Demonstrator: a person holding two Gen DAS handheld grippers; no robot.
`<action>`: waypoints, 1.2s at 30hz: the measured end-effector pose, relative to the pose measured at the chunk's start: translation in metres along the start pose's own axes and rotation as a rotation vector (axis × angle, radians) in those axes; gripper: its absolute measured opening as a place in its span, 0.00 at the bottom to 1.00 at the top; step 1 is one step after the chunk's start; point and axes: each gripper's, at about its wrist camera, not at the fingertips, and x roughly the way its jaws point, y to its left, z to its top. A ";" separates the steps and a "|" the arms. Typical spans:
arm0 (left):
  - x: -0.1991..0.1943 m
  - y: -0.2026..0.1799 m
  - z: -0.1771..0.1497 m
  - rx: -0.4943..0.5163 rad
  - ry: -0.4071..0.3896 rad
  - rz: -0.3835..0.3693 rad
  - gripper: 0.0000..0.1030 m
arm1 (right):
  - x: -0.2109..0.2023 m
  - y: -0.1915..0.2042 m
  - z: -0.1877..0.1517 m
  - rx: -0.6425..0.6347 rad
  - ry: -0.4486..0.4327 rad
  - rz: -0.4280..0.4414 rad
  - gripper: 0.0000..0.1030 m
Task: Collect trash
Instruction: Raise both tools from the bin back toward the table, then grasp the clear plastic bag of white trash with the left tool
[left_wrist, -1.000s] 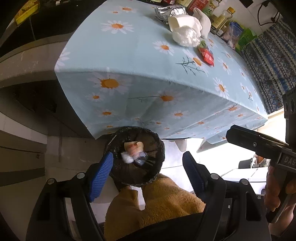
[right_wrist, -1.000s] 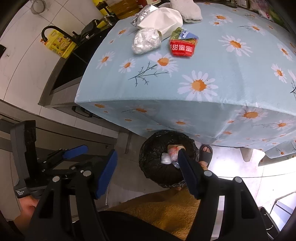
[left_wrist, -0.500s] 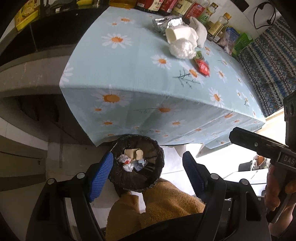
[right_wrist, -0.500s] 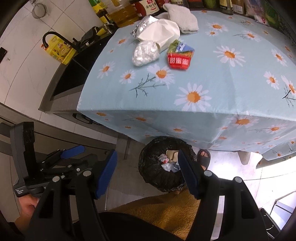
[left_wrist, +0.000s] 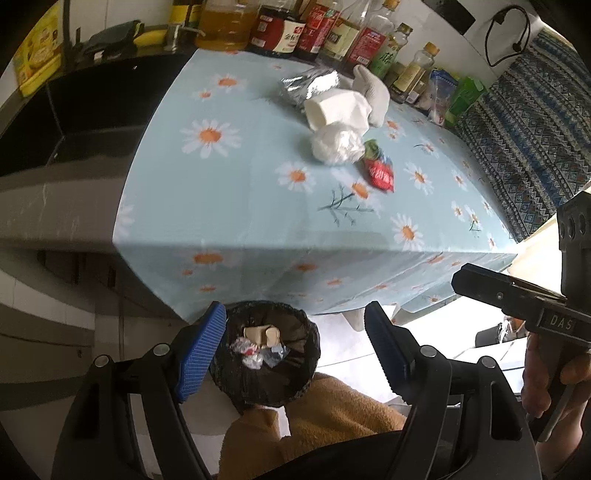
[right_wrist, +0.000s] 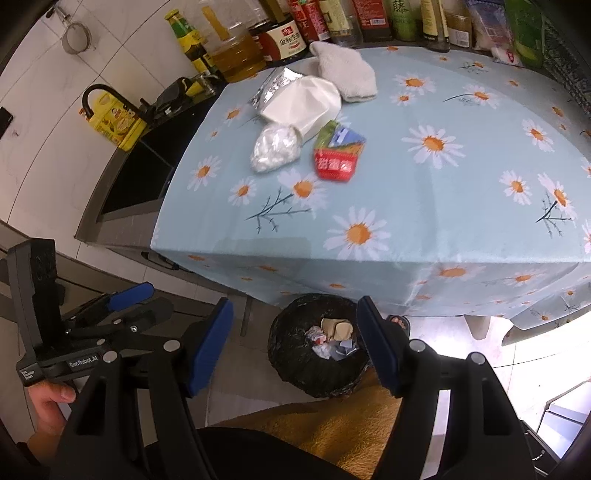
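Nearest, the left gripper (left_wrist: 295, 347) and the right gripper (right_wrist: 295, 343) both hang with their blue-padded jaws parted and nothing between them, above a tan fleecy garment (left_wrist: 325, 424) worn by the person holding them. Just beyond the fingertips, on the floor against the near edge of the table, stands a black-lined trash bin (right_wrist: 291, 354); inside it lie a beige cardboard piece (right_wrist: 336, 328) and several crumpled wrappers (right_wrist: 321, 343). A foot in a dark sandal (right_wrist: 399, 323) shows beside the bin on its right. Farther on, a table under a light blue daisy tablecloth (right_wrist: 424, 206) carries the trash yet to be gathered, grouped toward its far left part: a red snack packet (right_wrist: 336, 164), a crumpled clear plastic bag (right_wrist: 275, 151) just left of it, a white paper container (right_wrist: 303, 103) behind them, a silver foil bag (right_wrist: 275, 83) and a white cloth (right_wrist: 345, 70). At the far edge stands a row of sauce and oil bottles (right_wrist: 288, 37).
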 end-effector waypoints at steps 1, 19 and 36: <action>0.000 -0.002 0.003 0.006 -0.003 -0.001 0.73 | -0.001 -0.002 0.002 0.004 -0.005 -0.002 0.67; 0.024 -0.046 0.079 0.101 -0.030 -0.008 0.73 | -0.021 -0.047 0.040 0.049 -0.056 -0.023 0.69; 0.074 -0.060 0.140 0.120 0.021 0.036 0.73 | -0.013 -0.096 0.073 0.108 -0.028 -0.019 0.71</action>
